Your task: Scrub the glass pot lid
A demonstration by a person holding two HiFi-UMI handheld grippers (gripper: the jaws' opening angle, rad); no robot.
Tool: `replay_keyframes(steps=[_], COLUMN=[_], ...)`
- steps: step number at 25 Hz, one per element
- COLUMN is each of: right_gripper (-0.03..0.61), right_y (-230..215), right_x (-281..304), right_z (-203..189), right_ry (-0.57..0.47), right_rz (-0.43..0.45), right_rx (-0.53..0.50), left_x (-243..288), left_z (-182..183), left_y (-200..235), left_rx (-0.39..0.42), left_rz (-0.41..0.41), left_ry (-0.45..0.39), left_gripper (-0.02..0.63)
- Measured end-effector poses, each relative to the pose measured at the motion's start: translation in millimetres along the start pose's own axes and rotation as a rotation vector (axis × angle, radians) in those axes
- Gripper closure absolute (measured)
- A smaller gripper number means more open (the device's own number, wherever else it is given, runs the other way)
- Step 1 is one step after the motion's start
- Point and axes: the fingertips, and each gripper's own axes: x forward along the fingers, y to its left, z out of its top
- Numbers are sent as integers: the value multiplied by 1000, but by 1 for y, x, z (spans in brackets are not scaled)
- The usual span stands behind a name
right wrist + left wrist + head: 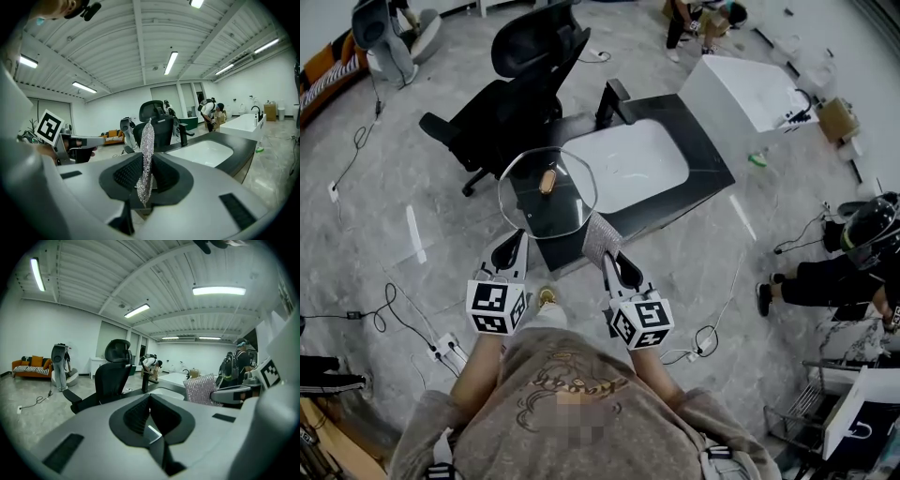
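Note:
In the head view the round glass pot lid [567, 211] with a brown knob [547, 180] is held up in front of me. My left gripper [517, 238] is shut on its lower left rim. In the left gripper view the jaws [150, 414] stand closed, with only a thin pale sliver of the clear lid between them. My right gripper [608, 255] is shut on a silver sparkly scrubbing pad [600, 238], whose top touches the lid's lower right edge. The pad [147, 154] stands upright between the right jaws [146, 180], and it shows again [201, 389] at the right of the left gripper view.
Below the lid stands a black table [708, 159] with a white sink basin [628, 164]. A black office chair [520, 84] is behind it and a white box [745, 89] to its right. Cables and a power strip [445, 349] lie on the floor. A person [853, 262] crouches at right.

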Motion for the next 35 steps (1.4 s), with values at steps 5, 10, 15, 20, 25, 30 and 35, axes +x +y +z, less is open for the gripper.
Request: replay_keyframes(steps=[5, 10, 15, 20, 25, 30, 35], right_gripper=[505, 505, 505, 505, 505, 505, 505], right_y=[-16, -33, -54, -70, -80, -86, -98], right_x=[44, 69, 91, 114, 132, 143, 149], right_z=[23, 39, 50, 56, 58, 62, 61], right_ry=[-10, -30, -25, -9, 4, 8, 19], right_rz=[-10, -12, 9, 49, 75, 92, 79], right_rx=[-2, 3, 8, -3, -6, -5, 8], left_x=[38, 65, 94, 115, 133, 154, 187], left_z=[17, 30, 41, 47, 51, 35, -1], left_y=[31, 39, 39, 41, 43, 50, 55], left_rx=[49, 70, 83, 62, 28, 29, 57], left_rz=[18, 23, 40, 65, 59, 72, 62], left_ry=[8, 4, 6, 1, -14, 63, 173], left_gripper=[598, 598, 597, 597, 366, 342, 344])
